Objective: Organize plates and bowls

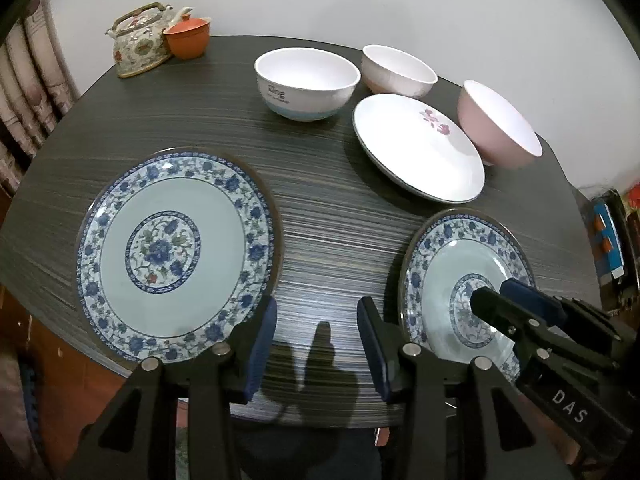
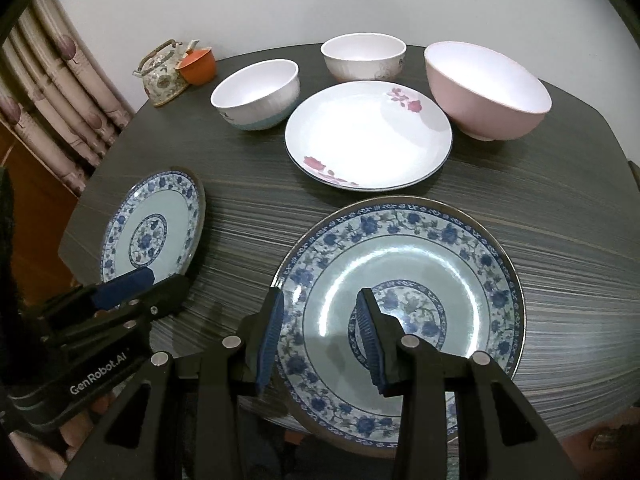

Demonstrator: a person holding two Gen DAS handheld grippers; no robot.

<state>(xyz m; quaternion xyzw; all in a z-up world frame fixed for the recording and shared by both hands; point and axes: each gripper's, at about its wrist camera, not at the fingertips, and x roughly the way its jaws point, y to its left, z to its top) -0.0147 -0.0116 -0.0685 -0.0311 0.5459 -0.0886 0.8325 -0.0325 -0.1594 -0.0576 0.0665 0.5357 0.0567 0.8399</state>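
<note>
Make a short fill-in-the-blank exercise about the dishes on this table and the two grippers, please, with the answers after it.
1. The table holds ____ bowls.
2. The plate with pink flowers lies between the pink bowl and the ____-bottomed bowl.
3. Beside the teapot stands a lidded cup coloured ____.
4. The right gripper hangs open over a ____-patterned plate, while the left gripper is open too.

Answers: three; blue; orange; blue
</note>
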